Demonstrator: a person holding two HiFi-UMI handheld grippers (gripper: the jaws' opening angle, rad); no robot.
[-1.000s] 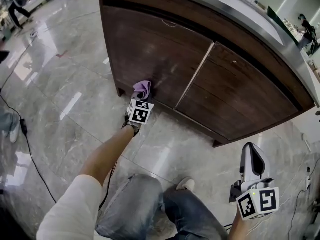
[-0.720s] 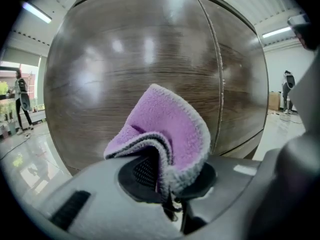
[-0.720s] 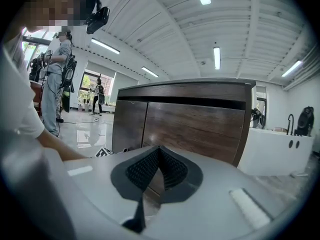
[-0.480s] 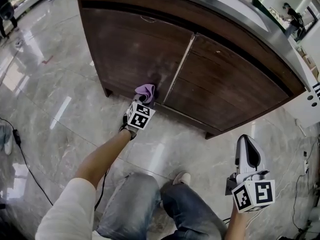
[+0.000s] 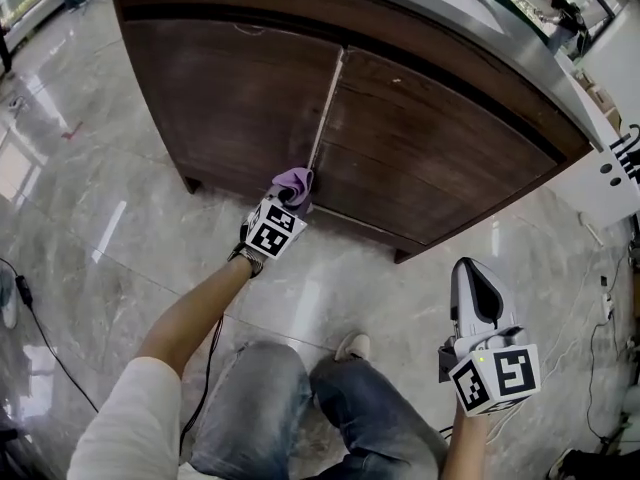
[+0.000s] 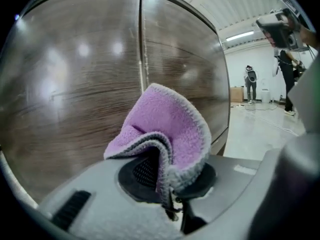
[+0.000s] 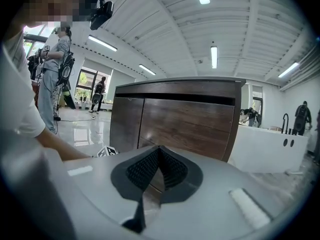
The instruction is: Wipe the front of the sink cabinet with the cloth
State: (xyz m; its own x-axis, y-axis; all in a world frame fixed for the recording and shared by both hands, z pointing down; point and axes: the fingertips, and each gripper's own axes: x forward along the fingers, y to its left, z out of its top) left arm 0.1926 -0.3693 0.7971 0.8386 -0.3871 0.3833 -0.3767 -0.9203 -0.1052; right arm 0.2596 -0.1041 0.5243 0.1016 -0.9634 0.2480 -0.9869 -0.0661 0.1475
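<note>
The dark wooden sink cabinet (image 5: 430,158) has two doors with a narrow seam (image 5: 325,108) between them. My left gripper (image 5: 287,196) is shut on a folded purple cloth (image 5: 293,181) and holds it against the bottom edge of the left door, right beside the seam. In the left gripper view the cloth (image 6: 170,129) bulges out of the jaws, close to the wood (image 6: 75,84). My right gripper (image 5: 472,276) hangs low at the right, away from the cabinet, shut with nothing in it; in the right gripper view its pads (image 7: 159,159) meet.
A grey countertop (image 5: 450,18) overhangs the cabinet. The glossy marble floor (image 5: 90,198) carries a black cable (image 5: 30,308) at the left. My jeans-clad legs (image 5: 300,408) are below. A white unit (image 5: 610,178) stands at the right. People stand far off.
The left gripper has slid the cloth rightward along the bottom of the left door, up to the seam. The right gripper has stayed low at my side.
</note>
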